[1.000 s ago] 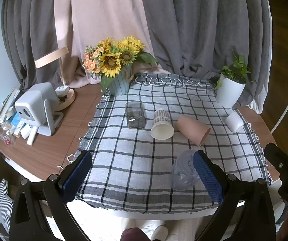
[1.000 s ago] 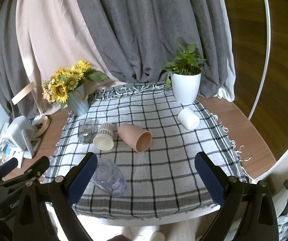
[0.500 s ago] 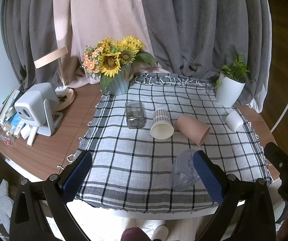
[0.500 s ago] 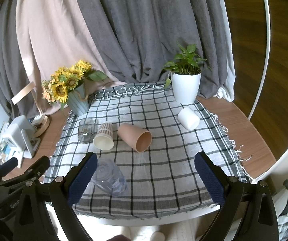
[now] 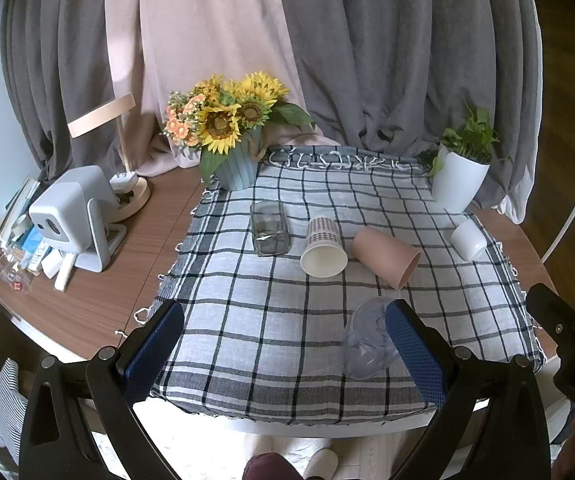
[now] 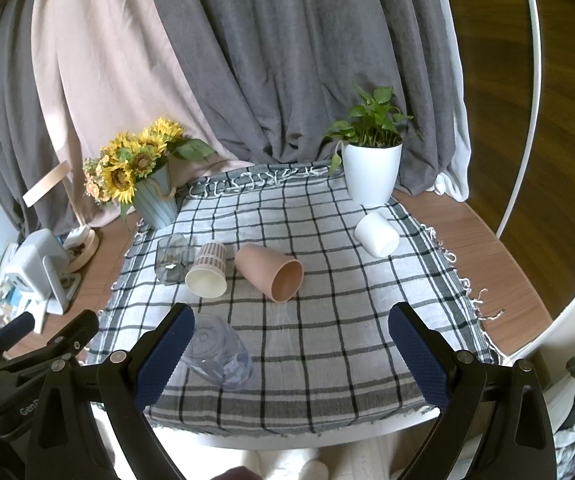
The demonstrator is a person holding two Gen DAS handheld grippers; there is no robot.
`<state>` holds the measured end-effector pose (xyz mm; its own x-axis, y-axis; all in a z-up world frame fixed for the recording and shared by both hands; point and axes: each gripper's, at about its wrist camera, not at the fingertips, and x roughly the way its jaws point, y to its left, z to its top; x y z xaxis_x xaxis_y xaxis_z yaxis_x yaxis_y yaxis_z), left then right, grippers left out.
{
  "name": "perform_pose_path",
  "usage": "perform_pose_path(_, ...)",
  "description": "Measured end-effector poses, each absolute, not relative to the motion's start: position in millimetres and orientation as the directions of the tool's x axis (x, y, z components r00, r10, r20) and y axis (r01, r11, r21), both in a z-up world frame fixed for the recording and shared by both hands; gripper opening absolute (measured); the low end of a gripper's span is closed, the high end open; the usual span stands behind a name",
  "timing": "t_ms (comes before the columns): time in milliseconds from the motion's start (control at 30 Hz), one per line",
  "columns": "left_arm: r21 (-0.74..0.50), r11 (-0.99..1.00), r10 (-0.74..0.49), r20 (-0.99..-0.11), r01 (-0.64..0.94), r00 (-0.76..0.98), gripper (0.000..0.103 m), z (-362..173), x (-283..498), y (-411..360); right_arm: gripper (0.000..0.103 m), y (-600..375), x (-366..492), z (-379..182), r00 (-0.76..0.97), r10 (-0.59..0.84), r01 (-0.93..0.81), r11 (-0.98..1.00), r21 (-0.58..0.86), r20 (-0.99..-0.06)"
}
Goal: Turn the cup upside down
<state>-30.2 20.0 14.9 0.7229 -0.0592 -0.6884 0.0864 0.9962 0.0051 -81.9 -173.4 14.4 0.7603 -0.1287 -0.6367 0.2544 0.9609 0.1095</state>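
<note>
Several cups lie on their sides on a checked cloth (image 5: 247, 320): a clear plastic cup (image 5: 367, 338) (image 6: 219, 354) nearest me, a pink cup (image 5: 385, 254) (image 6: 269, 272), a patterned paper cup (image 5: 323, 246) (image 6: 207, 268), a dark glass (image 5: 269, 228) (image 6: 172, 258) and a white cup (image 5: 468, 240) (image 6: 376, 235). My left gripper (image 5: 283, 344) is open and empty above the front edge. My right gripper (image 6: 291, 348) is open and empty too. The clear cup lies by the left gripper's right finger and by the right gripper's left finger.
A sunflower vase (image 5: 237, 160) (image 6: 155, 196) stands at the back left of the cloth and a white plant pot (image 5: 457, 178) (image 6: 371, 172) at the back right. A small projector (image 5: 73, 216), a lamp base and books stand on the wooden table at left.
</note>
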Motion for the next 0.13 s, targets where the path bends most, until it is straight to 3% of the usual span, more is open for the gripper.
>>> perform_pose_path(133,0.004,0.996,-0.062,-0.688,0.089,0.724,0.103,14.2,-30.1,21.0,0.098,-173.5,-81.7,14.5,0.762,-0.128,0.253,0.961,0.11,-0.635)
